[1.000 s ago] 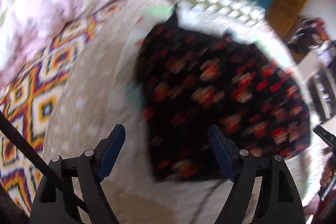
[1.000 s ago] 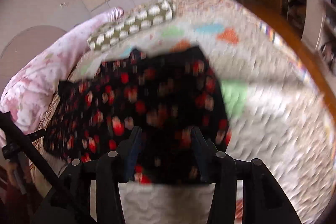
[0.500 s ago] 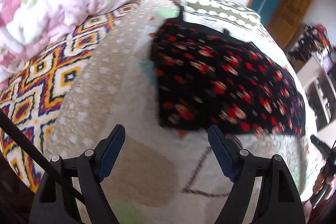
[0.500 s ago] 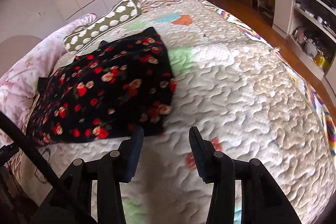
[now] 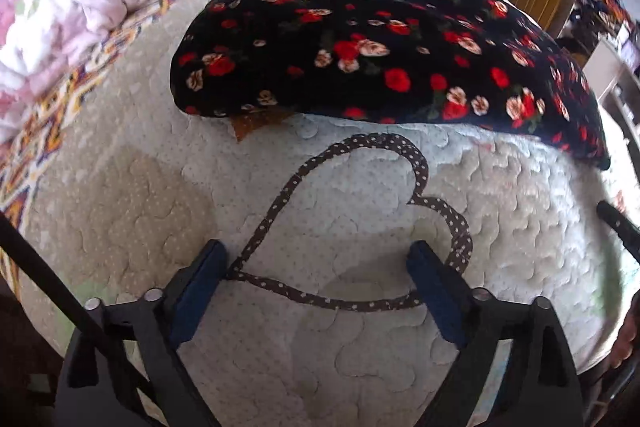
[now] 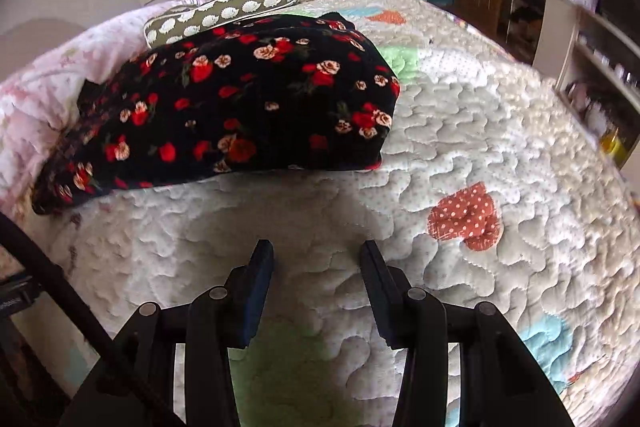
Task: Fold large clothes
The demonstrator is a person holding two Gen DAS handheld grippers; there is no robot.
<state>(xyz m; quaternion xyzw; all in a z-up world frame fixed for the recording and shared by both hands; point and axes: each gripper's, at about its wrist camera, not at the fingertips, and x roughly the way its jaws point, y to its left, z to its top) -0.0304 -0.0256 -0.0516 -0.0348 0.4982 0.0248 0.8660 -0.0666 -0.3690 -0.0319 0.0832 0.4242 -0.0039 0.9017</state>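
Lying folded toward the quilt's [image 6: 500, 131] head edge, the floral garment [image 5: 380, 43] looks nearly finished; left gripper [image 5: 316, 283] is opening, empty; right gripper [image 6: 316, 283] half-open, empty.

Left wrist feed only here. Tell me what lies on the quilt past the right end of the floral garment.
Observer: The right wrist view shows a light green patch on the quilt at the garment's right edge.
Operator: Report the right gripper.
Observer: The right gripper is empty, with only quilt between its jaws, short of the garment's near edge.
Operator: Give me any landmark near it.
Observer: A red dotted heart patch sits on the quilt to its right.
Operator: Now the far side of the bed.
Observer: A green bolster with white shell prints lies just behind the garment.
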